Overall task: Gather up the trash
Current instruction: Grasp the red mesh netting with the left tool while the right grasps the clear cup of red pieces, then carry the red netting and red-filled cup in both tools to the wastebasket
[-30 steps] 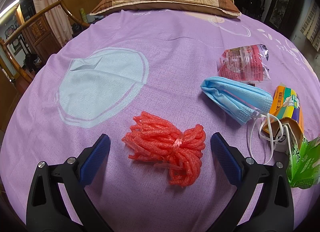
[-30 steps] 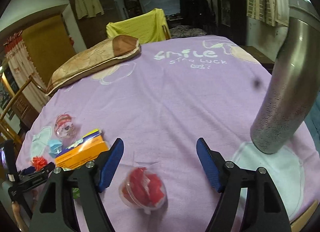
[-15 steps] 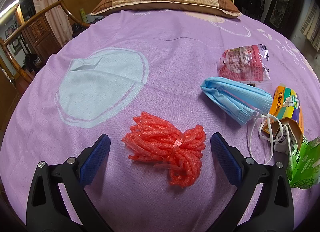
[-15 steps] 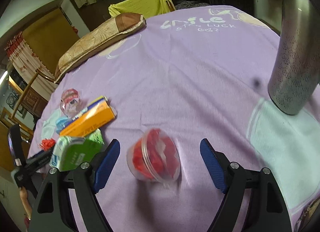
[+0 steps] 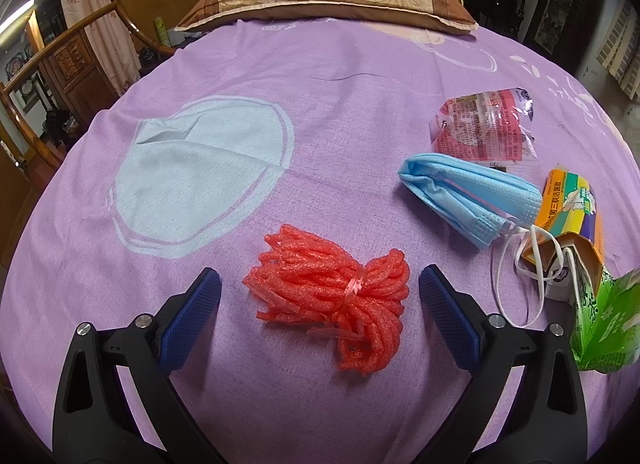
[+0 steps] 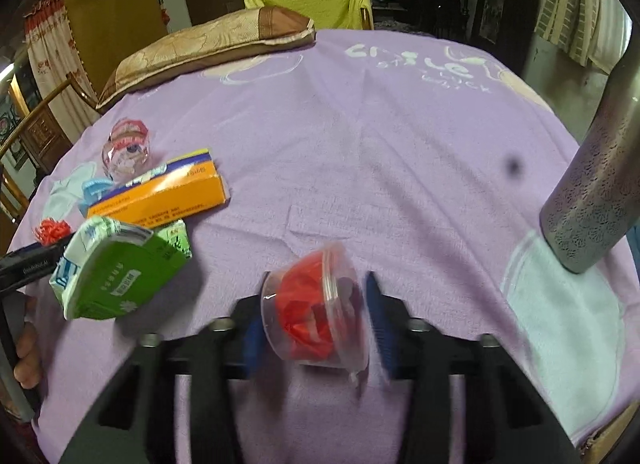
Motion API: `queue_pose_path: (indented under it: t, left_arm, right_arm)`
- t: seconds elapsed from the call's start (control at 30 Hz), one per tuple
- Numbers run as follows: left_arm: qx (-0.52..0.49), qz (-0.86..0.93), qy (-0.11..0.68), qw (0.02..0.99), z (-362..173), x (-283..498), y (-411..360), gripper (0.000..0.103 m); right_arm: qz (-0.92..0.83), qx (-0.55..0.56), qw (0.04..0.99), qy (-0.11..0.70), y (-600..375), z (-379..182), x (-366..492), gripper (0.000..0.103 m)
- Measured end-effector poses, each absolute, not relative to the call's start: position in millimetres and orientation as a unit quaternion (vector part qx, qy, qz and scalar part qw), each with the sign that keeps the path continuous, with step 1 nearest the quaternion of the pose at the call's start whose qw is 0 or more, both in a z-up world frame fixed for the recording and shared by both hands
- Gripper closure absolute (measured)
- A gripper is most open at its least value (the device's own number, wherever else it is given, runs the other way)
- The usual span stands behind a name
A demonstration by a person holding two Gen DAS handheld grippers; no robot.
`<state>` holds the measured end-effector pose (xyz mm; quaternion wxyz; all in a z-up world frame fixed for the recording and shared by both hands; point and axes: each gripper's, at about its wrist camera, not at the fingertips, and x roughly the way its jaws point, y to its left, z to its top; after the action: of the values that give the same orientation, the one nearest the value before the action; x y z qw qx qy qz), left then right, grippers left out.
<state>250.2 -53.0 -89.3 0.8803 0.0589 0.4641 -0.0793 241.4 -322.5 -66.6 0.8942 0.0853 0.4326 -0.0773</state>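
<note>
- The right hand-held gripper (image 6: 316,324) has dropped onto the clear plastic cup (image 6: 316,312) of red scraps, which a second ago lay ahead of wide-spread jaws. Its jaws are closing with the cup between them. The left pad seems to touch the cup wall and the right pad is just beside it, but blur hides whether the grip is firm.
- That makes the cup the first piece of trash being taken, and the lift looks like the next step.
- The left hand-held gripper (image 5: 320,304) has kept its place and is starting to narrow from wide. The red foam-string bundle (image 5: 332,296) lies between its jaws, untouched.
- Left of the cup on the purple bed sheet (image 6: 380,143) are a green carton (image 6: 116,276), an orange box (image 6: 168,199), a blue face mask (image 5: 468,195) and a crumpled snack wrapper (image 5: 480,123).
- Right of the cup stands a metal cylinder (image 6: 588,199), well apart.
- Nothing crowds the cup; the carton is nearest.
- Far beyond the cup lies a pillow (image 6: 200,47).
</note>
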Motion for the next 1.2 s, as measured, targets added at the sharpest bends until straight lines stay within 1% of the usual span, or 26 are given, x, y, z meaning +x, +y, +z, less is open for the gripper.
queue_pose_path:
  t: [0.03, 0.07, 0.1, 0.13, 0.17, 0.27, 0.3, 0.37, 0.47, 0.63, 0.83, 1.03, 1.2]
  left_arm:
    - [0.061, -0.085, 0.460, 0.882, -88, 249, -54, 0.019]
    - [0.065, -0.093, 0.455, 0.884, -86, 247, -56, 0.030]
    - [0.066, -0.100, 0.451, 0.884, -84, 246, -57, 0.036]
    - [0.066, -0.104, 0.449, 0.885, -83, 245, -57, 0.045]
    - [0.063, -0.107, 0.448, 0.886, -82, 245, -56, 0.049]
    - [0.018, -0.134, 0.449, 0.883, -77, 248, -45, 0.054]
    - [-0.005, -0.153, 0.450, 0.880, -75, 248, -40, 0.054]
    - [-0.020, -0.164, 0.445, 0.880, -71, 248, -37, 0.054]
    - [-0.021, -0.167, 0.426, 0.889, -63, 243, -37, 0.055]
    - [-0.008, -0.156, 0.393, 0.906, -53, 226, -36, 0.055]
    - [0.019, -0.119, 0.350, 0.929, -36, 177, -28, 0.055]
    - [0.024, -0.097, 0.306, 0.947, -8, 126, -16, 0.055]
    - [0.029, -0.085, 0.272, 0.958, 11, 89, -6, 0.055]
  right_arm:
    - [-0.079, 0.085, 0.896, 0.429, -323, -66, 240, 0.067]
    - [-0.077, 0.088, 0.895, 0.430, -322, -66, 239, 0.067]
    - [-0.075, 0.092, 0.895, 0.431, -323, -66, 238, 0.067]
    - [-0.073, 0.095, 0.894, 0.431, -323, -66, 238, 0.067]
    - [-0.071, 0.097, 0.894, 0.432, -324, -66, 238, 0.067]
    - [-0.067, 0.102, 0.892, 0.434, -324, -66, 237, 0.066]
    - [-0.066, 0.104, 0.892, 0.435, -324, -66, 238, 0.066]
    - [-0.059, 0.113, 0.891, 0.436, -325, -65, 237, 0.066]
    - [-0.051, 0.128, 0.891, 0.432, -327, -62, 235, 0.067]
    - [-0.039, 0.131, 0.905, 0.402, -324, -46, 225, 0.067]
    - [-0.007, 0.126, 0.921, 0.369, -310, -26, 208, 0.068]
    - [0.017, 0.106, 0.938, 0.330, -286, -8, 181, 0.068]
    - [0.038, 0.113, 0.941, 0.318, -274, 1, 162, 0.069]
